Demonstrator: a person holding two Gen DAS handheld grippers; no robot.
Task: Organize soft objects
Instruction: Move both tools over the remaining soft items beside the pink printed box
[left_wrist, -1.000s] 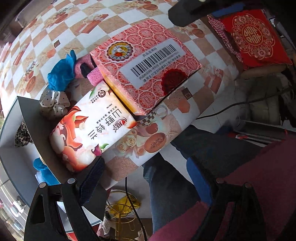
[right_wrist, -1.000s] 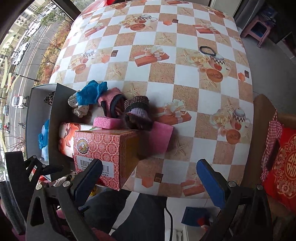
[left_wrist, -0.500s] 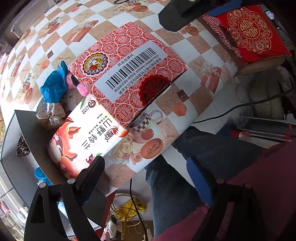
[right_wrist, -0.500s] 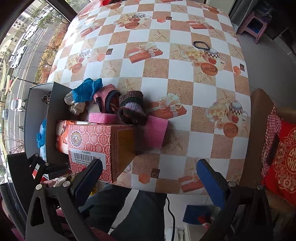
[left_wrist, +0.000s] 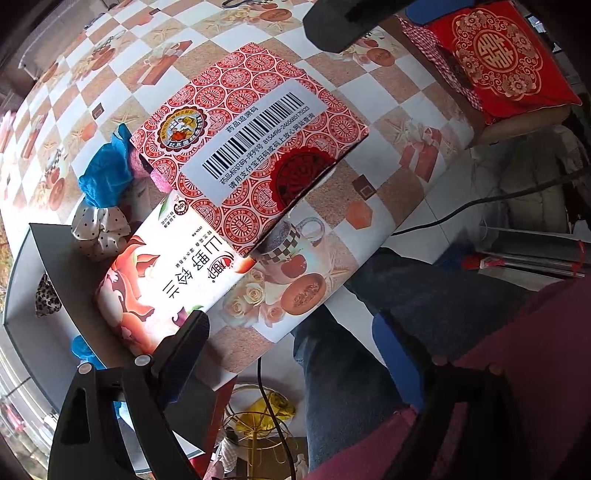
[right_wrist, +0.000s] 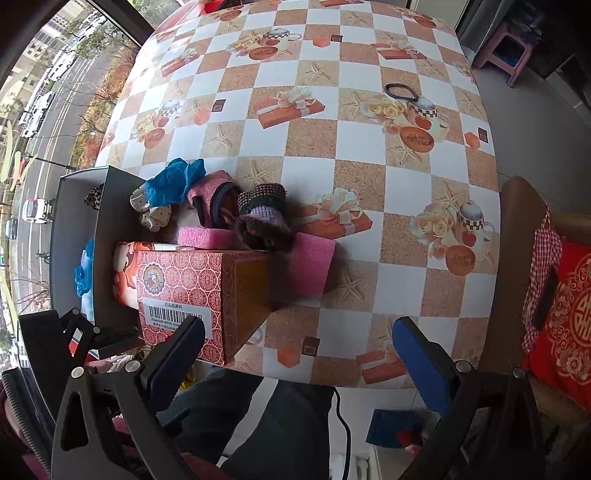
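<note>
Since a second ago, the red patterned box (left_wrist: 251, 147) fills more of the left view. Both our left gripper (left_wrist: 291, 332) and right gripper (right_wrist: 299, 339) stand open and empty; soft items (right_wrist: 207, 199) lie untouched behind the box.

The left gripper (left_wrist: 291, 354) has black plastic arms with triangular cut-outs, silver screws and blue pads. The right gripper (right_wrist: 299, 350) looks the same (a ribbed black hose at lower left). The person wears dark blue jeans (left_wrist: 424, 302) and a maroon top (left_wrist: 517, 369).
</note>
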